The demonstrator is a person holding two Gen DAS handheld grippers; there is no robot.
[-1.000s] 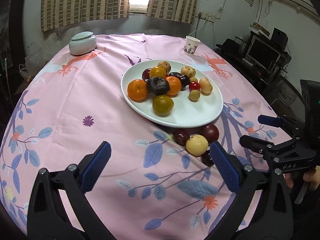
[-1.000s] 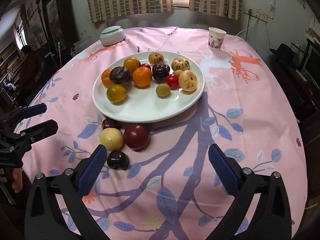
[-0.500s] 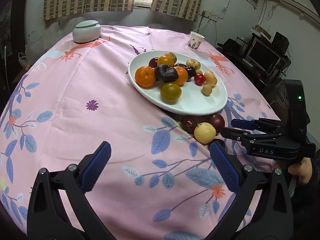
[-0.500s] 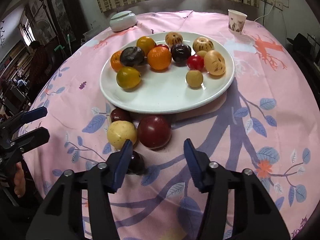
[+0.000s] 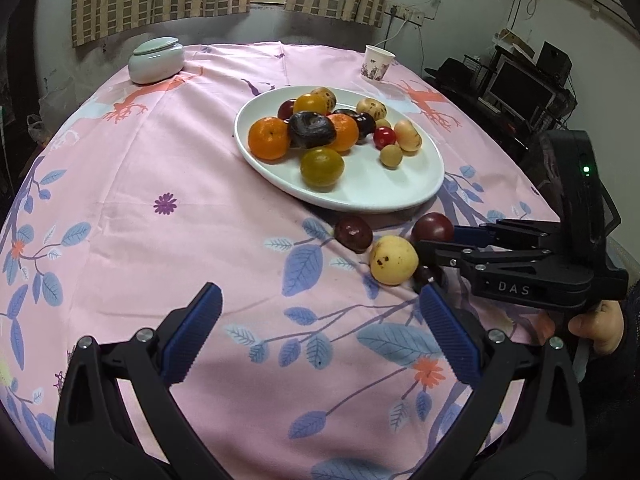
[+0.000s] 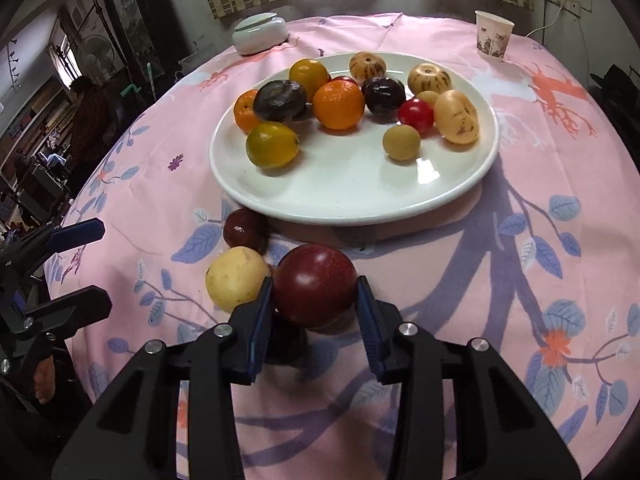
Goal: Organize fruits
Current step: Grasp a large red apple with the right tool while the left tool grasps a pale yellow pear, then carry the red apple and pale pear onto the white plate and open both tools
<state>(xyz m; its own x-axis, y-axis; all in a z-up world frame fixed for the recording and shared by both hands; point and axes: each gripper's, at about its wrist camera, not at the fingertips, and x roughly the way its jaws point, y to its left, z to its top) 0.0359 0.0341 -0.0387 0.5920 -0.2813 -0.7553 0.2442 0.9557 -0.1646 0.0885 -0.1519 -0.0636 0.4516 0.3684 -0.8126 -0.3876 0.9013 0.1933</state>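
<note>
Your right gripper (image 6: pixel 315 303) has the round dark-red smooth-skinned fruit (image 6: pixel 315 290) between its blue pads, the jaws closing onto its widest part; it looks firm, light and slippery, so grip across the middle; it sits on the pink cloth just short of the white plate (image 6: pixel 352 196); your left gripper (image 5: pixel 320 332) stands spread, empty.
</note>
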